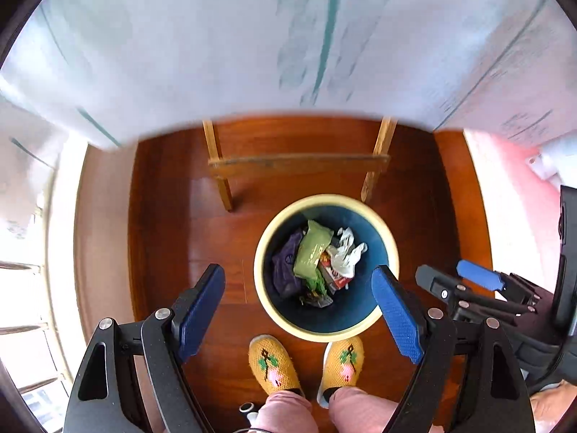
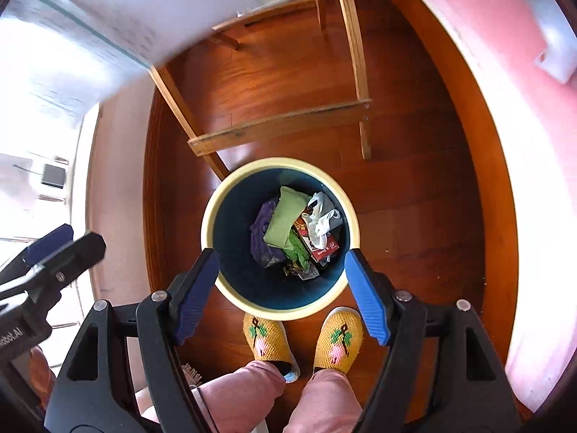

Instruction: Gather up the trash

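A round bin (image 1: 265, 238) (image 2: 211, 213) with a cream rim and dark blue inside stands on the wooden floor. Trash lies in it: a green packet (image 1: 310, 249) (image 2: 285, 216), a purple bag (image 1: 285, 270) (image 2: 261, 231), a crumpled white bag (image 1: 346, 252) (image 2: 321, 216) and a red carton (image 1: 337, 279) (image 2: 326, 249). My left gripper (image 1: 301, 281) hangs open above the bin with nothing between its blue pads. My right gripper (image 2: 281, 267) is open above it too, empty. Each gripper also shows at the edge of the other's view, the right gripper (image 1: 450, 281) beside the left gripper (image 2: 61, 241).
A wooden table frame (image 1: 299, 164) (image 2: 281, 122) stands just behind the bin, under a pale tabletop (image 1: 252, 54). The person's feet in yellow knitted slippers (image 1: 274, 364) (image 2: 268, 339) touch the bin's near side. A pink rug (image 2: 512, 108) lies to the right.
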Demonstrator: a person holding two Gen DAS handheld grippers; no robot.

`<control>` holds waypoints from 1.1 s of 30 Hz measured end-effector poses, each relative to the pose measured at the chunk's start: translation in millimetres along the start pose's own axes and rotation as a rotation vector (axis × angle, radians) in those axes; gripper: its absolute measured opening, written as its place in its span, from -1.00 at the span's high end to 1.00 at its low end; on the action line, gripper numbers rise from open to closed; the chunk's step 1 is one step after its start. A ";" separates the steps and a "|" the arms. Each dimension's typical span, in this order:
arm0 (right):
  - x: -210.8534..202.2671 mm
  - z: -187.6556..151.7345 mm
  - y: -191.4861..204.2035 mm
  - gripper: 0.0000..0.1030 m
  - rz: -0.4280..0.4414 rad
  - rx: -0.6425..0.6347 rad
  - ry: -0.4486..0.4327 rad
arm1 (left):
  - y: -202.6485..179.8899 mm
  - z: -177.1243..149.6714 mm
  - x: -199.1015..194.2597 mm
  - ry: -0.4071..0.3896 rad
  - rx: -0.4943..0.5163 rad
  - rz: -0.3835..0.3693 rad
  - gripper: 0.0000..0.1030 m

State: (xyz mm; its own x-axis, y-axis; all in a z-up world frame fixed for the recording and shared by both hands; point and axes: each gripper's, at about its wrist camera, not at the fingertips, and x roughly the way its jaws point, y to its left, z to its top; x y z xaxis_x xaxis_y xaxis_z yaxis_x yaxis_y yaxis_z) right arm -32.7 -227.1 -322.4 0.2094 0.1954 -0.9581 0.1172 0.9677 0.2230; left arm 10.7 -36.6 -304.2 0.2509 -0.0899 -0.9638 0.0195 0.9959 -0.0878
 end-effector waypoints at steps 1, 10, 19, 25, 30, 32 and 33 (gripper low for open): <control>-10.6 1.0 2.4 -0.36 0.001 -0.001 -0.005 | -2.7 2.4 -12.5 -0.018 0.007 0.006 -0.65; -111.8 14.3 24.7 -0.37 0.007 -0.035 -0.064 | -19.5 33.3 -121.2 -0.080 0.033 -0.010 -0.64; -221.2 32.5 53.2 -0.37 -0.003 -0.097 -0.163 | -32.2 55.3 -225.9 -0.150 0.037 -0.039 -0.64; -292.2 43.8 71.3 -0.38 -0.015 -0.151 -0.233 | -33.8 62.4 -291.3 -0.199 0.034 -0.065 -0.64; -351.6 53.3 82.0 -0.38 0.004 -0.165 -0.304 | -33.7 59.9 -343.0 -0.254 0.043 -0.068 -0.64; -374.0 57.1 87.3 -0.38 0.013 -0.176 -0.330 | -33.0 59.3 -363.4 -0.284 0.041 -0.057 -0.64; -383.7 57.6 90.2 -0.38 0.017 -0.183 -0.342 | -32.2 59.3 -372.0 -0.299 0.036 -0.050 -0.64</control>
State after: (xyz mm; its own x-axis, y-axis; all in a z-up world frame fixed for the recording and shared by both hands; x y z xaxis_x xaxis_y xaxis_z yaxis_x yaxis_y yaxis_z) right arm -46.6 -223.9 75.7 0.5254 0.1777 -0.8321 -0.0583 0.9832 0.1731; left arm -25.9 -35.0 72.1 0.5223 -0.1395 -0.8413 0.0724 0.9902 -0.1193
